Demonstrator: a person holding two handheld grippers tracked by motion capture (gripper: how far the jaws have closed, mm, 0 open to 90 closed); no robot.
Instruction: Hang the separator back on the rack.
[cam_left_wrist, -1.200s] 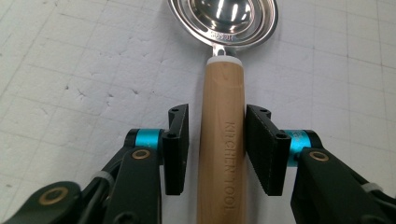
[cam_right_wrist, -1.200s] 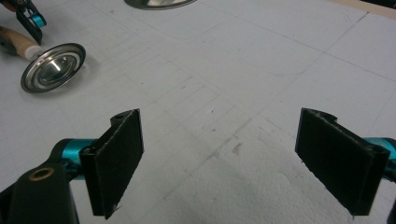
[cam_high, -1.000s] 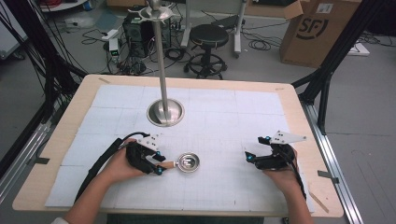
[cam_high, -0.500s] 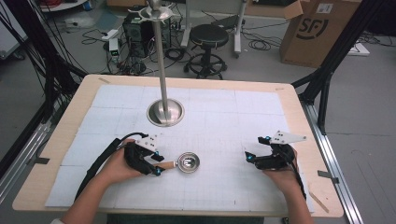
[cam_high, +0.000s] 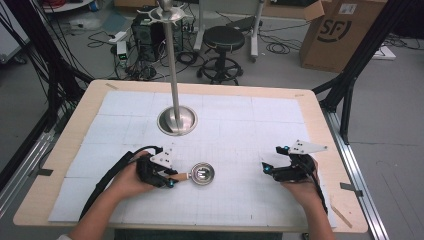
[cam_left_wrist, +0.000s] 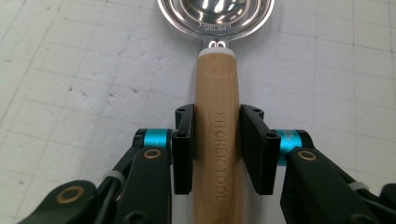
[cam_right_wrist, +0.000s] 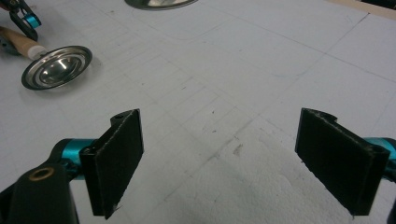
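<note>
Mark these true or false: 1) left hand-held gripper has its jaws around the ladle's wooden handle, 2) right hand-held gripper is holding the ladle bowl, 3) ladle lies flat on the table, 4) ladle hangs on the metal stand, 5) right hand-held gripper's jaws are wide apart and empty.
1) True. The left hand-held gripper has its jaws on both sides of the ladle, on its wooden handle; they have just been closing on it.
2) False. The right hand-held gripper holds nothing; the ladle bowl lies apart from it.
3) True. It rests on the table, bowl facing up.
4) False. The metal stand stands farther back with nothing on its pole.
5) True. Only table surface lies between them.
</note>
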